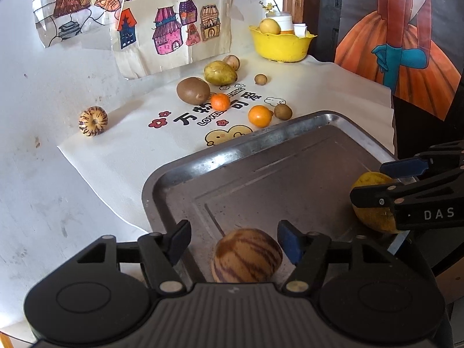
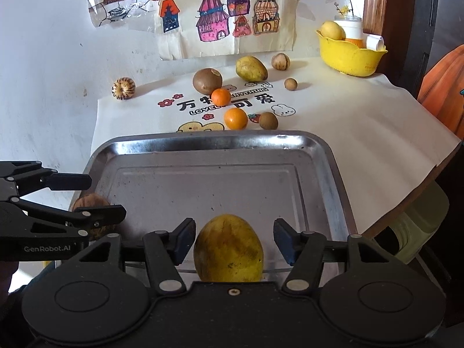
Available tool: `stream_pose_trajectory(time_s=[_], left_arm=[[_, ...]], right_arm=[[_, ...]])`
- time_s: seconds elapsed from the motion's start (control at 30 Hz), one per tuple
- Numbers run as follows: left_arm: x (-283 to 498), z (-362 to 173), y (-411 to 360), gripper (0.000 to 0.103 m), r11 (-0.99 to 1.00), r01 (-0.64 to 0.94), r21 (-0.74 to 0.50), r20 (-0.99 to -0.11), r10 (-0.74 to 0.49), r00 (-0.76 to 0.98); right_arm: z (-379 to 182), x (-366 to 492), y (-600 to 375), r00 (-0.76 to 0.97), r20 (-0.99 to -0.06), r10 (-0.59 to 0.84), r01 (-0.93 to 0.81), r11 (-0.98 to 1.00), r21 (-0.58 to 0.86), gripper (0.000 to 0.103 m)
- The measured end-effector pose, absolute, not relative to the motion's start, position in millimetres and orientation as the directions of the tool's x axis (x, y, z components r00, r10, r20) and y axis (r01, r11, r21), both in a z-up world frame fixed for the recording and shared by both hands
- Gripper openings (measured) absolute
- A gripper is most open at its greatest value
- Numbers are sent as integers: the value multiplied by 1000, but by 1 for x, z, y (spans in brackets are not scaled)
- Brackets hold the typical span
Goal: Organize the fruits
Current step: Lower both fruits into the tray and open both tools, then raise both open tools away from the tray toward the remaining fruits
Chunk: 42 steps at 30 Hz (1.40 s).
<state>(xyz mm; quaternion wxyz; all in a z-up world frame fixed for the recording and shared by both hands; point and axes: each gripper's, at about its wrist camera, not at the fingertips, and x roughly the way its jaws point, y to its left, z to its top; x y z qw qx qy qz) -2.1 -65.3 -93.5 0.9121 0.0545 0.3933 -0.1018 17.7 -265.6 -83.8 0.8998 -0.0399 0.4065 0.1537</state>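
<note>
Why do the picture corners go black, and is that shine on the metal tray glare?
Left wrist view: fisheye lens, so black corners and bowed edges; the tray rim glints. Right wrist view: daylight glare along the tray's far rim, the yellow fruit sharp, soft shadows.

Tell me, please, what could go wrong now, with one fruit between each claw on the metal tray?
1. The striped fruit lies loose between the open left claw on the smooth metal tray; being round, it may roll when the claw withdraws.
2. The yellow fruit sits near the tray's front rim between the open right claw; a nudge might push it over.
3. Both claws work close together and could collide.
</note>
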Motion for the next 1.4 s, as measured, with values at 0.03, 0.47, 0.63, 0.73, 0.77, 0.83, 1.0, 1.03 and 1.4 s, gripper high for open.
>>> stream_pose_trajectory(time_s=[0.03,0.47,0.63,0.73,0.77,0.83,1.0,1.03,1.4], left_arm=[[-2,-94,-65,71,974,227,19,-729,-142,669],[0,-89,-62,79,975,221,15,-717,-144,682],[1,-87,-62,81,975,221,13,-712,-146,686],[2,-84,-61,82,976,219,11,-706,-147,693],[2,-83,-61,82,976,218,11,-703,-147,696],[4,-81,-59,85,977,214,9,-696,-147,703],[7,-74,-54,91,979,204,-7,-680,-154,717],[8,-73,-53,93,980,201,-10,-676,-155,720],[12,-62,-43,102,985,171,-38,-637,-155,755]], right_arm=[[-83,18,-265,623,-742,245,-309,950,55,63],[-76,16,-262,639,-726,255,-312,948,59,75],[-69,16,-260,651,-714,259,-312,948,60,80],[-63,16,-261,664,-701,261,-308,949,61,83],[-61,16,-261,669,-696,261,-305,950,63,85],[-57,16,-262,677,-687,262,-301,951,66,87],[-48,17,-266,700,-662,269,-283,955,89,96],[-46,17,-267,704,-656,272,-280,955,95,97],[-26,19,-271,752,-605,263,-189,964,185,102]])
